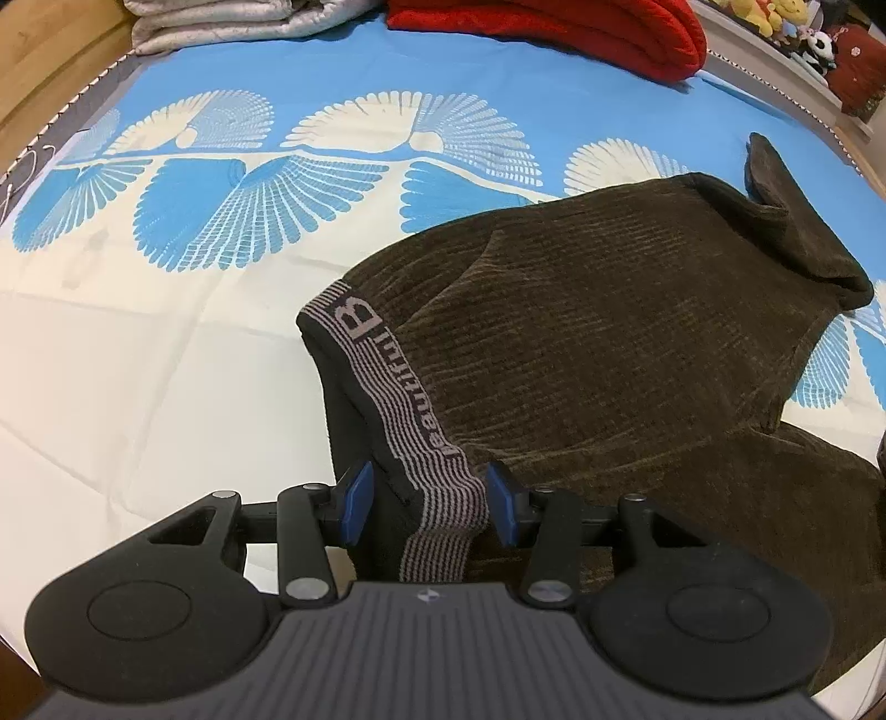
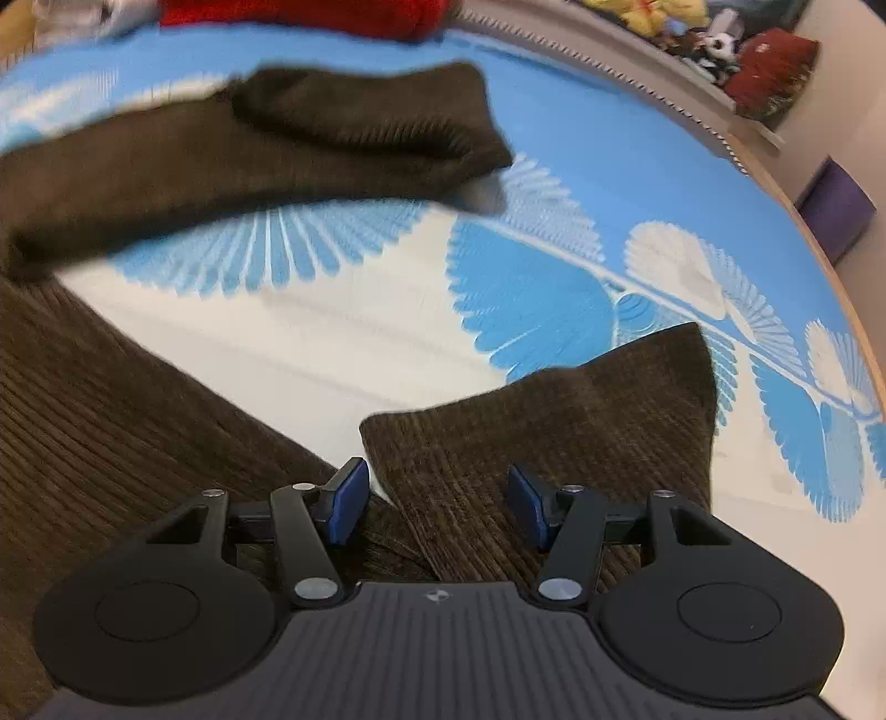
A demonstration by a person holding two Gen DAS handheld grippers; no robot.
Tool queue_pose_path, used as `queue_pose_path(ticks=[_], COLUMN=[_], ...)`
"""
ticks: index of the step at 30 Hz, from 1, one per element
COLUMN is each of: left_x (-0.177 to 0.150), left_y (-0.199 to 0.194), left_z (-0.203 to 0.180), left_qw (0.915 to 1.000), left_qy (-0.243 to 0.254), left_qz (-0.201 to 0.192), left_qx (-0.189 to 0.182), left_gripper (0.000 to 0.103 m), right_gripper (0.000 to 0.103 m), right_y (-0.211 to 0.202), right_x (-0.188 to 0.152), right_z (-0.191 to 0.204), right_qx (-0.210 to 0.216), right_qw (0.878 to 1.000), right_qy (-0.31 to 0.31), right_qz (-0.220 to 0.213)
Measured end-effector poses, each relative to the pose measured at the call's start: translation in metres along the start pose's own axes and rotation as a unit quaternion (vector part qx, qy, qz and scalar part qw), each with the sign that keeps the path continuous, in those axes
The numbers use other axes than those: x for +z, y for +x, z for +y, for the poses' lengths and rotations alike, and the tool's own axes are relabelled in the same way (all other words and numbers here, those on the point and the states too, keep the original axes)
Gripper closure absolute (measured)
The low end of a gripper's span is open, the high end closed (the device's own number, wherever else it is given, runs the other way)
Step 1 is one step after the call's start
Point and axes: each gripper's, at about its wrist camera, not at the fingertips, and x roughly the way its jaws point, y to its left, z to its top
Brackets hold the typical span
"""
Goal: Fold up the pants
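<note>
Dark brown ribbed pants [image 1: 609, 332] lie on a blue and white bedspread [image 1: 221, 221]. Their striped waistband [image 1: 410, 421], lettered "Beautiful", runs toward my left gripper [image 1: 426, 498]. That gripper is open, with the waistband between its blue pads [image 1: 357, 495], not pinched. In the right wrist view, my right gripper [image 2: 440, 501] is open over a pant leg end [image 2: 554, 432]. The other leg [image 2: 277, 144] lies across the far part of the bed, blurred.
A red knit garment [image 1: 554, 27] and a folded grey quilt [image 1: 221, 22] lie at the far edge of the bed. Plush toys [image 1: 803, 27] sit on a shelf at the far right. A purple box [image 2: 836, 213] stands beyond the bed's right edge.
</note>
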Motion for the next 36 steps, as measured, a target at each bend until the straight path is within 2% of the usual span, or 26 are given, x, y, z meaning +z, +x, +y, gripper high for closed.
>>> queue_pose_path(ticks=[2,3,4,6,7,8,9,11,14,15,17,18,21,22,23,24,26,27,29,30,32,33,36], left_x=[0.002,0.003,0.004,0.005,0.005,0.004,0.003,0.000,-0.006,-0.008,-0.011,-0.013,-0.017,-0.019,-0.020,-0.022,-0.025,-0.026,-0.029,-0.031,-0.035,-0.037,-0.040], left_y=[0.001,0.002,0.001,-0.001,-0.002,-0.003,-0.004,-0.008,-0.011,-0.011,-0.012,-0.011,-0.006,-0.003,0.000,0.003,0.008,0.010,0.015,0.017,0.023,0.026,0.031], left_z=[0.002,0.003,0.003,0.003,0.002,0.001,0.000,-0.003,-0.004,-0.003,0.000,0.002,0.008,0.011,0.013,0.014,0.016,0.017,0.019,0.021,0.023,0.027,0.036], left_qw=[1.0000,1.0000,1.0000,1.0000,1.0000,1.0000,0.9999,0.9999,0.9998,0.9998,0.9997,0.9997,0.9998,0.9998,0.9996,0.9993,0.9981,0.9974,0.9955,0.9950,0.9942,0.9934,0.9923], left_qy=[-0.003,-0.004,-0.006,-0.007,-0.007,-0.007,-0.005,0.002,0.014,0.017,0.022,0.022,0.017,0.012,0.007,0.005,-0.004,-0.008,-0.017,-0.019,-0.018,-0.019,-0.021], left_qz=[0.001,0.001,0.001,-0.003,-0.004,-0.005,-0.007,-0.011,-0.011,-0.011,-0.011,-0.009,0.009,0.017,0.026,0.037,0.053,0.058,0.071,0.077,0.089,0.096,0.107], left_qx=[0.001,0.001,0.000,-0.002,-0.003,-0.005,-0.007,-0.009,-0.008,-0.007,-0.002,0.001,0.002,0.000,-0.003,-0.010,-0.031,-0.043,-0.060,-0.060,-0.058,-0.060,-0.059], left_gripper=[0.054,0.054,0.054,0.054,0.054,0.054,0.054,0.054,0.054,0.054,0.054,0.054,0.053,0.053,0.053,0.050,0.046,0.043,0.039,0.039,0.039,0.039,0.039], right_gripper=[0.051,0.075,0.092,0.095,0.095,0.095,0.095,0.095,0.096,0.096,0.096,0.096,0.098,0.098,0.098,0.098,0.097,0.094,0.090,0.082,0.067,0.065,0.066], right_y=[-0.002,-0.005,-0.011,-0.031,-0.045,-0.058,-0.075,-0.103,-0.139,-0.148,-0.151,-0.147,-0.133,-0.130,-0.127,-0.126,-0.123,-0.122,-0.120,-0.118,-0.117,-0.117,-0.108], right_x=[-0.006,-0.007,-0.007,-0.011,-0.016,-0.022,-0.036,-0.070,-0.148,-0.181,-0.234,-0.266,-0.332,-0.346,-0.352,-0.351,-0.342,-0.336,-0.324,-0.319,-0.313,-0.312,-0.313], right_z=[-0.001,-0.005,-0.013,-0.038,-0.059,-0.078,-0.105,-0.148,-0.208,-0.226,-0.246,-0.254,-0.267,-0.268,-0.268,-0.268,-0.267,-0.268,-0.267,-0.266,-0.264,-0.262,-0.257], right_qx=[-0.002,0.004,0.008,0.007,0.002,-0.003,-0.012,-0.036,-0.081,-0.096,-0.118,-0.123,-0.098,-0.088,-0.080,-0.078,-0.081,-0.081,-0.079,-0.083,-0.091,-0.093,-0.095], right_qw=[1.000,1.000,1.000,0.997,0.991,0.984,0.969,0.933,0.856,0.823,0.776,0.748,0.675,0.656,0.652,0.657,0.683,0.695,0.712,0.718,0.728,0.731,0.737], right_qy=[-0.005,0.001,0.017,0.072,0.120,0.165,0.230,0.334,0.490,0.543,0.611,0.648,0.732,0.749,0.754,0.750,0.726,0.714,0.697,0.690,0.679,0.675,0.664], right_qz=[0.000,-0.002,-0.005,-0.033,-0.055,-0.071,-0.093,-0.127,-0.146,-0.135,-0.098,-0.067,-0.004,0.005,0.007,0.008,0.015,0.019,0.028,0.030,0.033,0.041,0.081])
